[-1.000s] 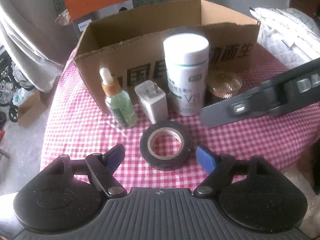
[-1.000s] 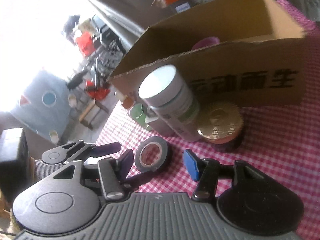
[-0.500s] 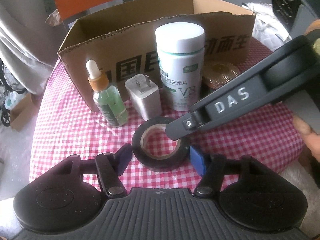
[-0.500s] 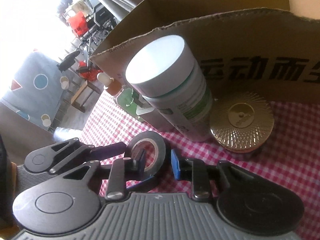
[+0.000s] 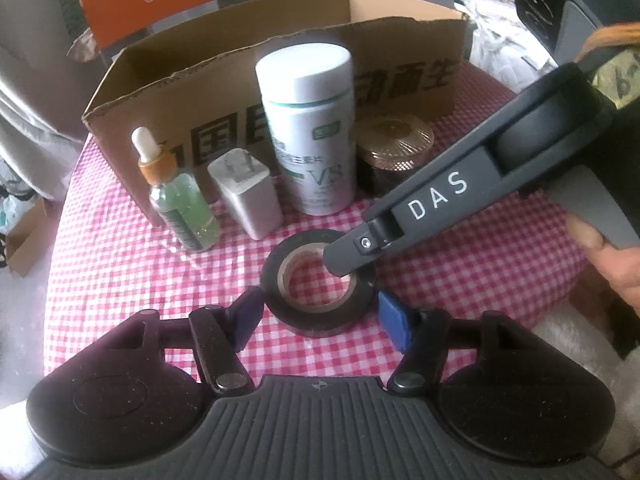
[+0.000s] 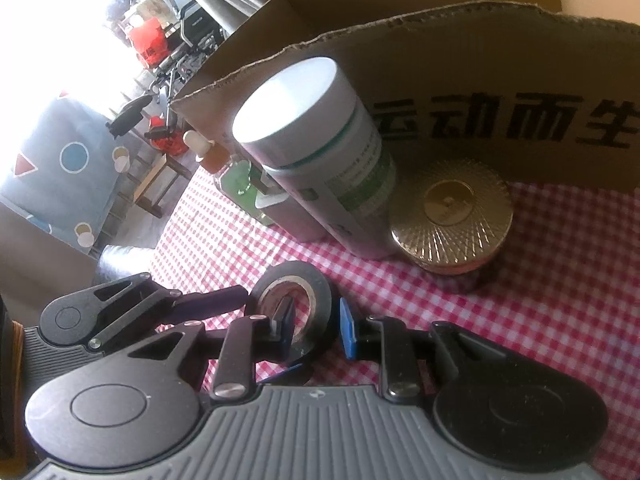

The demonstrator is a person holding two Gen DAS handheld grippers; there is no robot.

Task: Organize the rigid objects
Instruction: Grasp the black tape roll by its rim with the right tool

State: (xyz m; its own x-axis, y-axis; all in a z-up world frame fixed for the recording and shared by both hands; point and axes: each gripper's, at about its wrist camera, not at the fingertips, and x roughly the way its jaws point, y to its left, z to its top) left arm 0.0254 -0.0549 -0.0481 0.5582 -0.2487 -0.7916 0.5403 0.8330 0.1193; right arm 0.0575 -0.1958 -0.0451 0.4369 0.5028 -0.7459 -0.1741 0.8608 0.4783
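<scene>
On the checked cloth (image 5: 120,264), a glossy black tape ring (image 5: 320,312).

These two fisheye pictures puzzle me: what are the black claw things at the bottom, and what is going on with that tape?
Each picture comes from a camera fixed on a hand-held gripper, looking along its two fingers; a person holds one in each hand. There is no robot arm.

In the left-hand view, the left gripper is open, one finger on each side of the black tape roll without squeezing it. The dark bar marked DAS is the right gripper seen from outside.

In its own view the right gripper has one finger inside the roll's hole and one outside, straddling the wall; a firm pinch cannot be confirmed.

On the checked tablecloth stand a dropper bottle, a white charger, a white bottle and a gold-lidded jar, before a cardboard box.
</scene>
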